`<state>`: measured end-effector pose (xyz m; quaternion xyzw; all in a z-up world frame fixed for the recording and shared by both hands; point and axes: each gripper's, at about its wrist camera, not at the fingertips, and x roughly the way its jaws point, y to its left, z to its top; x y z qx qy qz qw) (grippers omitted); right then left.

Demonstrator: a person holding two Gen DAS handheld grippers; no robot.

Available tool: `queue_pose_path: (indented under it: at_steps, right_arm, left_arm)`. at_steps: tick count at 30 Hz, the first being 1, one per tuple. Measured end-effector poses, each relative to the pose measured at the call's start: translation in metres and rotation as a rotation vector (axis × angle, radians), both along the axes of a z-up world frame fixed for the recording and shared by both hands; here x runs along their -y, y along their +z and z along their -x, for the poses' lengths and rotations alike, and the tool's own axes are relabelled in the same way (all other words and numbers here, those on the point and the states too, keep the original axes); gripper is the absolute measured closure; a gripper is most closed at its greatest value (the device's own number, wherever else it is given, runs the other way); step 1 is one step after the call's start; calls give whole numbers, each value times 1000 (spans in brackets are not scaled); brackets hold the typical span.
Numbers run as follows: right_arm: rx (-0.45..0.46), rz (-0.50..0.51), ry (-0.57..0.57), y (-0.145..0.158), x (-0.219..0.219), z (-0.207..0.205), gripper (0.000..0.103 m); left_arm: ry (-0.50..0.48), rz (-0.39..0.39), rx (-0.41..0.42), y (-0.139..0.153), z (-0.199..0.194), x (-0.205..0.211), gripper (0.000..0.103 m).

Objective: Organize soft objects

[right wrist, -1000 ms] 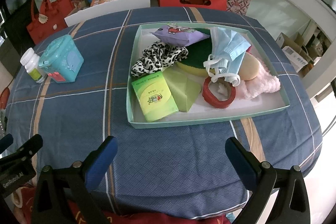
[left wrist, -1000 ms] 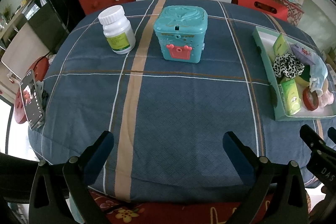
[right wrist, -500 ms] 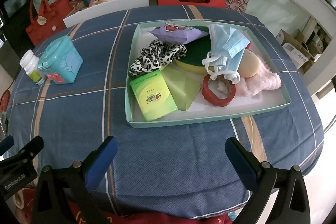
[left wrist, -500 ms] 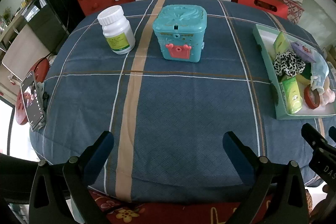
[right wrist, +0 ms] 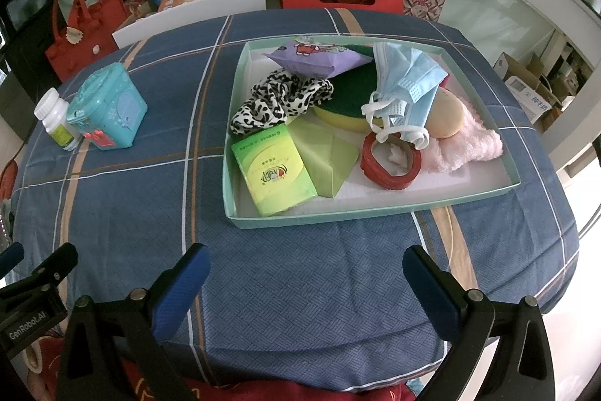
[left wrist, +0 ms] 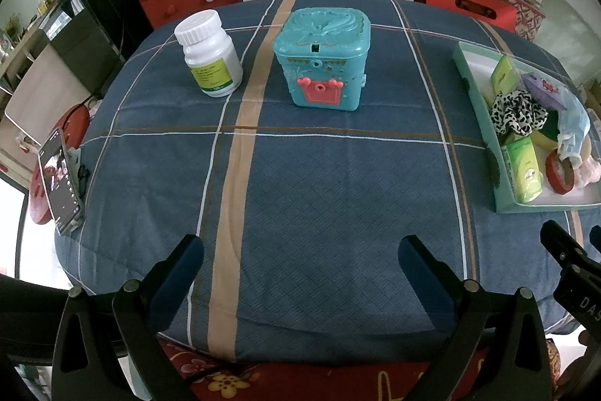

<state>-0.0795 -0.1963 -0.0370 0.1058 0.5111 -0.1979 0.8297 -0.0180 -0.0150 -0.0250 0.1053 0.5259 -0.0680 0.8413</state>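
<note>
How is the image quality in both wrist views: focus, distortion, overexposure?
Left wrist view: sharp at centre, strong fisheye bending the tablecloth lines, black corners, blown-out white at the lower left. Right wrist view: tray contents crisp, same barrel distortion, floor at the right edge overexposed.
</note>
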Motion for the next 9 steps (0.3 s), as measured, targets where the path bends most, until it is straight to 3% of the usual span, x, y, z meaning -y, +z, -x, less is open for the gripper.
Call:
queue_pose_path:
  at_steps: [9]
  right_arm:
    - [0,0,1,0,0,0,0]
  left_arm:
    - [-11,-8,12,1,2,1,0]
